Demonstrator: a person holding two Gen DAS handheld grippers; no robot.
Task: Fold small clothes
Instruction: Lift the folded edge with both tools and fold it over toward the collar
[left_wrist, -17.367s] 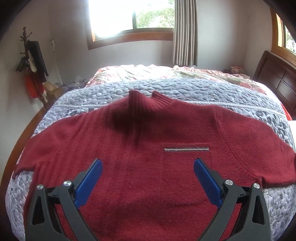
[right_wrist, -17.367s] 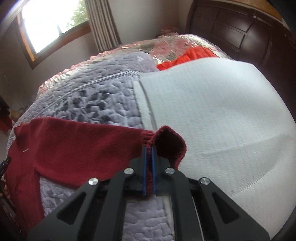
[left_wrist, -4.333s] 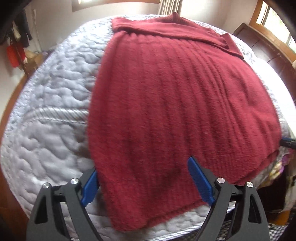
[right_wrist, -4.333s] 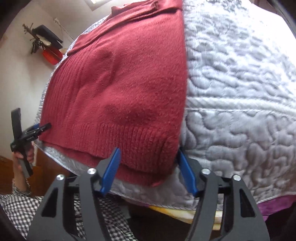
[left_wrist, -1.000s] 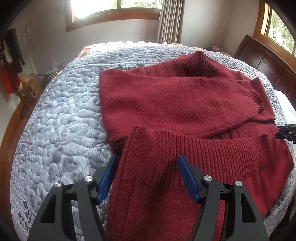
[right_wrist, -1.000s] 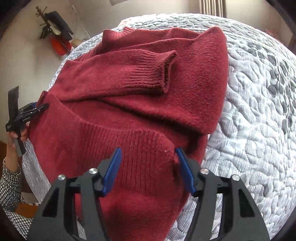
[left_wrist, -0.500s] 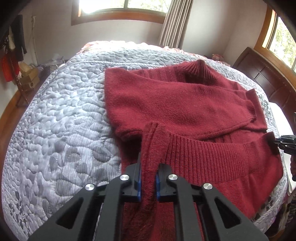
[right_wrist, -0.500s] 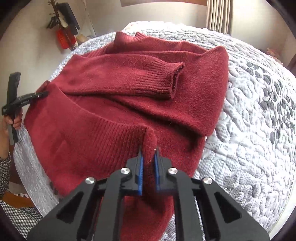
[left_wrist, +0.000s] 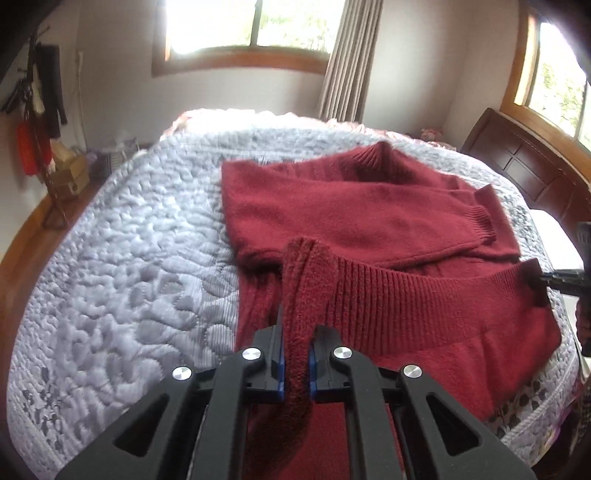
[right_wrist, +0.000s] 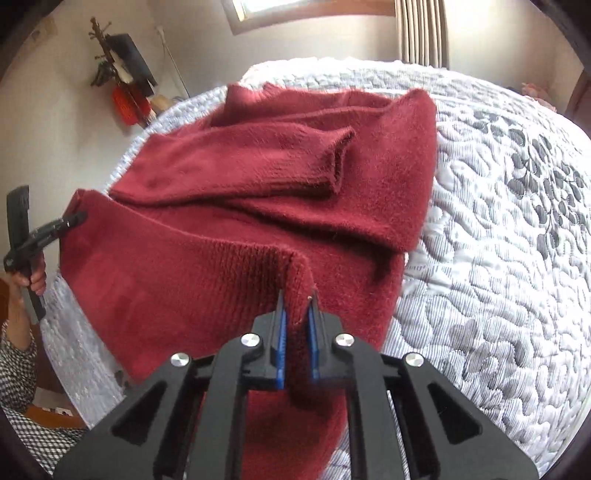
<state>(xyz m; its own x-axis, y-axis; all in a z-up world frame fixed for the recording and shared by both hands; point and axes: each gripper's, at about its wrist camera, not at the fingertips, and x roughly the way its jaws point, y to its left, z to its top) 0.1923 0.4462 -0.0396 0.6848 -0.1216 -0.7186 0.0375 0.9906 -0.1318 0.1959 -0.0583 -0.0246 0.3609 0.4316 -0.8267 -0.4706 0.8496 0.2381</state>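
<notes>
Left wrist view: the sweater (left_wrist: 369, 221) lies on the quilt (left_wrist: 129, 258) of the bed, collar (left_wrist: 376, 158) at the far end, with both sleeves laid across the chest. The left claw (left_wrist: 295, 354) is pressed together on the left corner of the ribbed hem (left_wrist: 424, 291), and the knit stands up between its blue pads in a raised ridge. At the right edge of the frame the right claw (left_wrist: 554, 282) pinches the opposite hem corner. The hem band runs taut between the two grips, lifted off the layer beneath.

Right wrist view: the right claw (right_wrist: 297, 347) is pressed together on its hem corner, the fabric bunched upright between the pads. The left claw (right_wrist: 72, 219) appears at far left, held in a hand (right_wrist: 35, 277) with a checked sleeve (right_wrist: 14, 369), and it grips the other corner. A cuff (right_wrist: 332, 162) lies folded across the body of the sweater, which rests near the middle of the quilt.

Step in hand, as judged: the bottom-to-top fold, with both hem corners secured and raised.

Next move, as judged: carry both corners forward together, level and at equal pace, toward the collar. Hold the hem taut so the sleeves beneath are not dragged out of place. Lay the hem down square to the shoulders, then release both claws.
</notes>
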